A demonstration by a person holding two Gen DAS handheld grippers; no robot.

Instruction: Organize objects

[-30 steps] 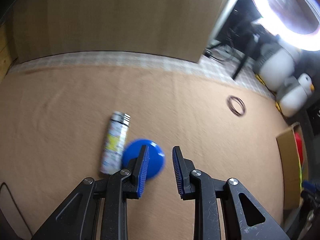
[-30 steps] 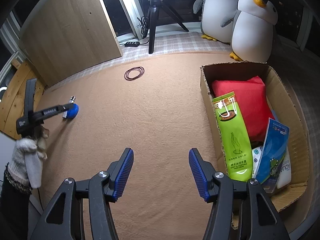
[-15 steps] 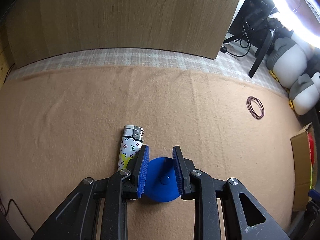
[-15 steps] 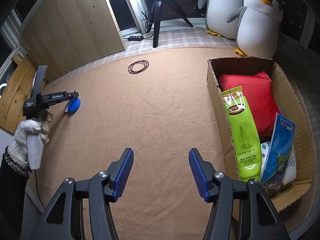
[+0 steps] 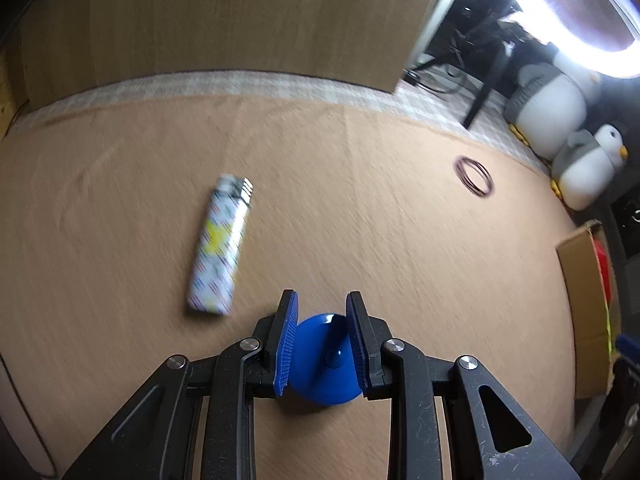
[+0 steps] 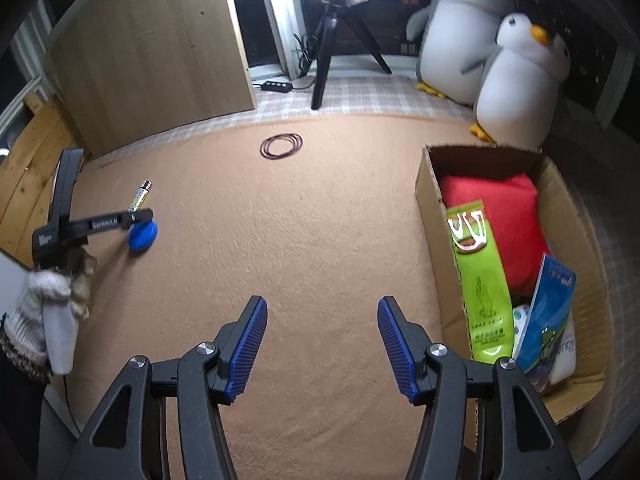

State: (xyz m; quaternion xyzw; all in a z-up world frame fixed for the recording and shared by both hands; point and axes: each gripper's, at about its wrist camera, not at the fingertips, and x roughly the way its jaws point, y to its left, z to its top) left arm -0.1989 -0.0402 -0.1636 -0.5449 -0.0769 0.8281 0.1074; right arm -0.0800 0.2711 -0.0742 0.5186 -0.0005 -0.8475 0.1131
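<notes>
Two plush penguins (image 6: 496, 64) side by side on checked flooring (image 6: 360, 96) beyond tan carpet (image 6: 320, 220). Black tripod (image 6: 332, 40) under bright ring light (image 5: 568, 20). Wooden panel (image 6: 152, 52) upright, power strip (image 6: 276, 86) just beside its base.

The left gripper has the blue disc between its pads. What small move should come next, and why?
Probably lift the blue disc straight up. The left gripper is shut on it, it sits low over the carpet, and the cardboard box lies far to the right.
</notes>
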